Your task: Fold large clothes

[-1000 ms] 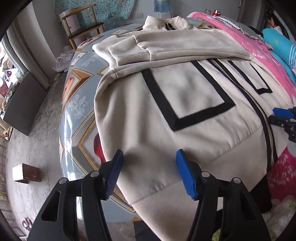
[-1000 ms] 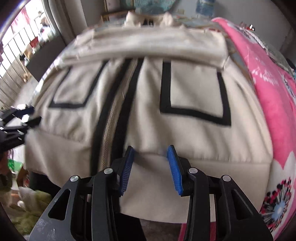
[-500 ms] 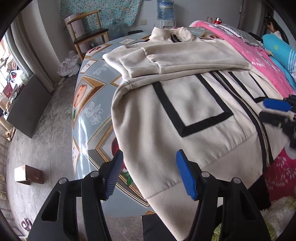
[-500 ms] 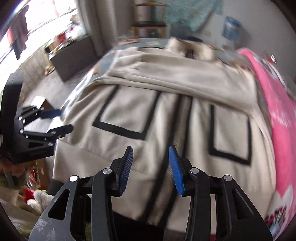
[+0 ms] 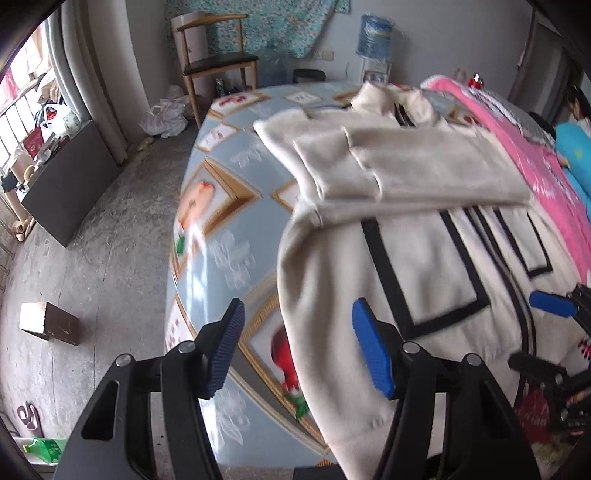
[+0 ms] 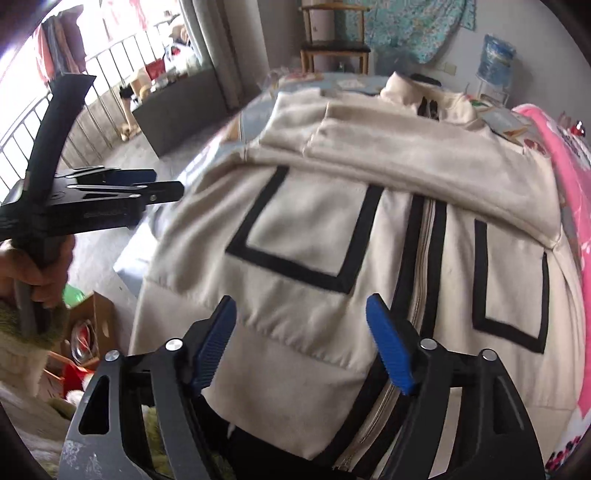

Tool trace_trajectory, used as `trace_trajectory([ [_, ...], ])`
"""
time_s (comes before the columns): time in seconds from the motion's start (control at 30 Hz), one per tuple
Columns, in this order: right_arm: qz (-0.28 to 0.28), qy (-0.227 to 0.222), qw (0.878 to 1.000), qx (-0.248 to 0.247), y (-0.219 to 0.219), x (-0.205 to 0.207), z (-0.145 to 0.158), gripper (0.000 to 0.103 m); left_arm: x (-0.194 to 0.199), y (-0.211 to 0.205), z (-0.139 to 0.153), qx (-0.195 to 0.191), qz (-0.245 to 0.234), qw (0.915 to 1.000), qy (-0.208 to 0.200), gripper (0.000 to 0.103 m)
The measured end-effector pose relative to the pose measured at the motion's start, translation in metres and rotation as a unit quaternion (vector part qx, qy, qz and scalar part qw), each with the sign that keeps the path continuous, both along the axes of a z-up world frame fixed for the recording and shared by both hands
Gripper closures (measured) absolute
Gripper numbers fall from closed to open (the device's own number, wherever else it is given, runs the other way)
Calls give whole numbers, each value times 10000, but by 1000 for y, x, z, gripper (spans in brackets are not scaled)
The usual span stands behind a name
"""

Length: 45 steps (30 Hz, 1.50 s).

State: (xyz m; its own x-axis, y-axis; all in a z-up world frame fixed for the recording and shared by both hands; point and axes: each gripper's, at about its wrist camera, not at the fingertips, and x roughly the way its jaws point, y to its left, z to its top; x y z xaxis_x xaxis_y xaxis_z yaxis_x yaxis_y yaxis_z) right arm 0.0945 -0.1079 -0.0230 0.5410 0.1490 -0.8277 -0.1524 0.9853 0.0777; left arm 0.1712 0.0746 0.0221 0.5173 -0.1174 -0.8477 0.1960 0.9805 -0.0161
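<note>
Two grippers hang above a cream jacket (image 6: 332, 266) with black trim, which lies front up across a patterned table (image 5: 221, 206), both sleeves folded over its chest. At the bottom of the left wrist view, the left gripper (image 5: 297, 349) is opening over the jacket's side edge, nothing between its jaws. The right gripper (image 6: 301, 341) is opening above the hem beside the zipper (image 6: 424, 258), gripping nothing.

Grey concrete floor (image 5: 92, 240) – wooden chair (image 5: 214, 55) by pale wall (image 5: 443, 29)
</note>
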Motion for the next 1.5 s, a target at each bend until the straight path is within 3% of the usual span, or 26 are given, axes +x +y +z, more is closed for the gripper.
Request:
trace_trajectory([
  [0.17, -17, -137, 9988, 478, -20, 25, 28, 22, 38, -3, 29, -44, 53, 9994, -339, 31],
  [0.4, -208, -445, 9964, 687, -82, 68, 80, 16, 115, -21, 61, -422, 9, 9976, -556, 24],
  [0.57, -488, -502, 9945, 780, -141, 132, 107, 16, 185, -45, 72, -741, -30, 9959, -528, 22],
  [0.67, -704, -466, 9930, 821, -175, 185, 113, 16, 235, -63, 69, -994, 48, 9947, -270, 22],
  [0.77, -1028, -260, 9914, 771, -206, 244, 105, 16, 281, -89, 59, -1140, 70, 9935, 25, 22],
  [0.93, -1627, 284, 9856, 354, -245, 336, 70, 16, 341, -145, 28, -776, -70, 9961, 404, 22],
  [1.07, -1769, 793, 9807, 258, -259, 379, 39, 17, 372, -175, -3, -736, -160, 9925, 960, 22],
  [1.23, -1736, 1202, 9775, 6, -262, 401, 15, 22, 386, -179, -27, -264, 168, 9929, 1149, 22],
  [1.33, -1713, 1357, 9758, 26, -264, 403, 9, 30, 386, -176, -31, -176, 273, 9930, 1138, 23],
  [1.5, -1749, 1375, 9749, 5, -267, 400, 9, 37, 388, -174, -33, -160, 333, 9934, 1088, 36],
])
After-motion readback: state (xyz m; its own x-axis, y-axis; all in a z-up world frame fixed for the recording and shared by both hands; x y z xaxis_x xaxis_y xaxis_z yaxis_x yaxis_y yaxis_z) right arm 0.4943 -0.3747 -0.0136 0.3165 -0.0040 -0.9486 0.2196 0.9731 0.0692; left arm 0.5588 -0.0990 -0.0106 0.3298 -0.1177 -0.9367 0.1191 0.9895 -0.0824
